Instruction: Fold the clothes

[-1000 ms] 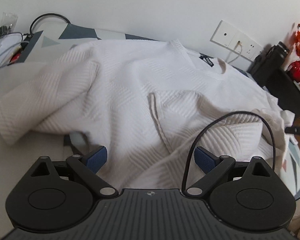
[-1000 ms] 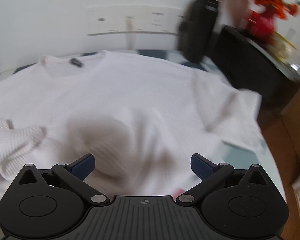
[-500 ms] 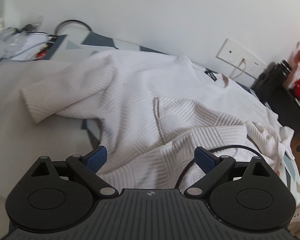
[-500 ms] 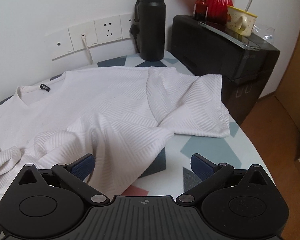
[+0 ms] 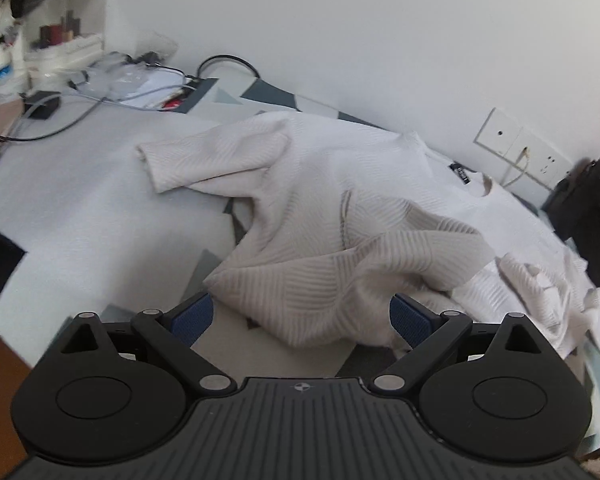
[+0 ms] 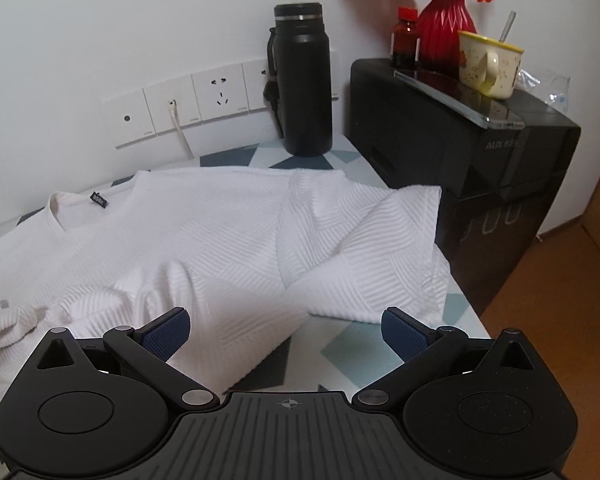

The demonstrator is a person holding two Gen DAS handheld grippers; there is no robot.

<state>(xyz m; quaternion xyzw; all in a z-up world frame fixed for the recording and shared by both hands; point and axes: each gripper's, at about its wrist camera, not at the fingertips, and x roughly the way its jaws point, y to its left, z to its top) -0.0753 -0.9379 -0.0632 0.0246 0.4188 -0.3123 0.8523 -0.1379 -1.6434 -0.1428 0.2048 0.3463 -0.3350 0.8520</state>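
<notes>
A white ribbed shirt (image 5: pixel 340 208) lies spread on a table (image 5: pixel 80 208) covered with a cloth in grey, teal and white shapes. In the left wrist view the shirt fills the centre and right of the frame, one sleeve (image 5: pixel 204 156) stretched toward the upper left, the hem bunched and rumpled at lower centre. The left gripper (image 5: pixel 300 316) sits at the bottom of the frame, jaws wide, nothing between them; the bunched hem lies just ahead of the blue pads (image 5: pixel 190 318).

In the right wrist view the shirt (image 6: pixel 204 240) covers the left and centre, its collar (image 6: pixel 60 208) and black label at middle left, the other sleeve (image 6: pixel 380 248) folded over at centre right. The right gripper (image 6: pixel 286 328) is also wide and empty; a shirt edge seems to lie under its left pad, though contact is unclear. A black bottle (image 6: pixel 302 80) stands at upper centre beside wall sockets (image 6: pixel 188 104). A black cabinet (image 6: pixel 460 128) at right carries a red vase (image 6: pixel 444 24) and a mug (image 6: pixel 488 64).
</notes>
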